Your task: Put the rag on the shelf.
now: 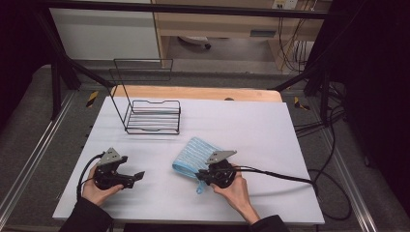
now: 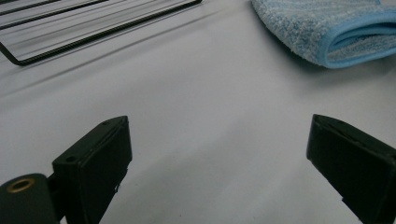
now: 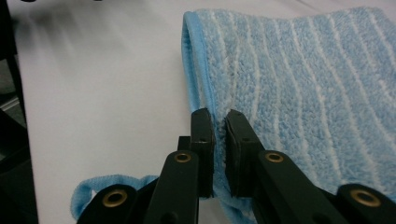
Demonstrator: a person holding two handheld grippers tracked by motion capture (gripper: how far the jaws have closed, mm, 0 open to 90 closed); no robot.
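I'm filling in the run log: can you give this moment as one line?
right gripper: shut on blue towel edge | left gripper: open, nothing between jaws | wire rack: standing at back, untouched

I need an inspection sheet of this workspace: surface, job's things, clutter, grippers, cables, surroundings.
Surface: white table, flat, with a wooden edge at the far side.
Job's things: folded blue striped towel lying near the front; its hanging loop sticks out towards the person.
Clutter: black wire rack at the far left, apart from the towel.
Grippers: left gripper open over bare table; right gripper shut on the towel's edge.
Cables: black cable trails right from the right gripper.
Surroundings: black frame, grey floor, wooden furniture behind.
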